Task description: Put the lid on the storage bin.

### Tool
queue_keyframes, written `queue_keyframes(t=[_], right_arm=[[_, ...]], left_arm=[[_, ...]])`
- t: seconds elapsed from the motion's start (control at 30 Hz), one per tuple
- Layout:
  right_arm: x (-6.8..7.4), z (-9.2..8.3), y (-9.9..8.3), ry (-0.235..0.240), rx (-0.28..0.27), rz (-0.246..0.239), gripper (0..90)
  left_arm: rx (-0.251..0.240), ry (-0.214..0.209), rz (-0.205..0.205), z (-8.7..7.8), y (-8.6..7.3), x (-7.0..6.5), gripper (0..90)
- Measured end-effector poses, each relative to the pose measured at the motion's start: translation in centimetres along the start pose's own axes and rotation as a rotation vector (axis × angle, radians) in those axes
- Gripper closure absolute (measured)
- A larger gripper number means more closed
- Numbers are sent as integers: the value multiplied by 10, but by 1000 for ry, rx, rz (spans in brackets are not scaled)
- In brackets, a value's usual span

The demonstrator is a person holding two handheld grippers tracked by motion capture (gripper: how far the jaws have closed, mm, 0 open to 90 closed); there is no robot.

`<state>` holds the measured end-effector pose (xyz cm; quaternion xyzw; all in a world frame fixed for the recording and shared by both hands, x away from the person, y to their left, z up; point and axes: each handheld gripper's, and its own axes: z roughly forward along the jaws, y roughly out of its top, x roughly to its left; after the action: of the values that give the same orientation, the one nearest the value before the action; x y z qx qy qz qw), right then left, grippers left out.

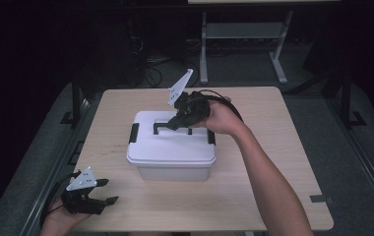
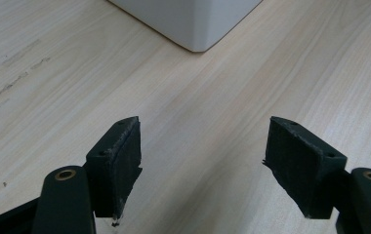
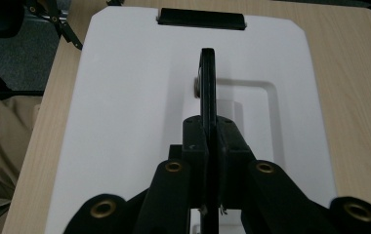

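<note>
On the white box's lid (image 1: 175, 142), the right tool (image 1: 168, 125) clamps its black handle (image 3: 208, 83); left tool (image 1: 109, 191) gapes empty.

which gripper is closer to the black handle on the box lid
Right. The right gripper has its jaws shut on the handle atop the box. The left gripper sits open near the table's front left corner.
</note>
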<state>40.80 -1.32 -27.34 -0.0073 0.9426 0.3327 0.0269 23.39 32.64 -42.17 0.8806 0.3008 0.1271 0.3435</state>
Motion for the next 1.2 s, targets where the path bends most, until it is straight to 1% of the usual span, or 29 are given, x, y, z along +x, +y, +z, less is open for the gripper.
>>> queue_keyframes(t=[0.23, 0.37, 0.7, 0.77, 1.07, 1.2], right_arm=[[-3, 5, -2, 5, 8, 9, 841], [-4, 7, -3, -5, 11, 14, 840], [-6, 10, -4, -5, 0, 23, 840], [-7, 10, -5, -12, 11, 25, 839], [-6, 14, -10, 1, -2, 44, 837], [-6, 17, -9, 3, 3, 45, 836]], left_arm=[[-3, 1, -2, -1, -1, 0, 291], [-6, 4, -2, -1, -1, 0, 291], [-6, 5, -3, -2, -2, 0, 291], [-7, 5, -6, -2, -2, 1, 291], [-4, 5, -5, -2, -2, 1, 291], [-3, 4, -5, -2, -3, 1, 291]])
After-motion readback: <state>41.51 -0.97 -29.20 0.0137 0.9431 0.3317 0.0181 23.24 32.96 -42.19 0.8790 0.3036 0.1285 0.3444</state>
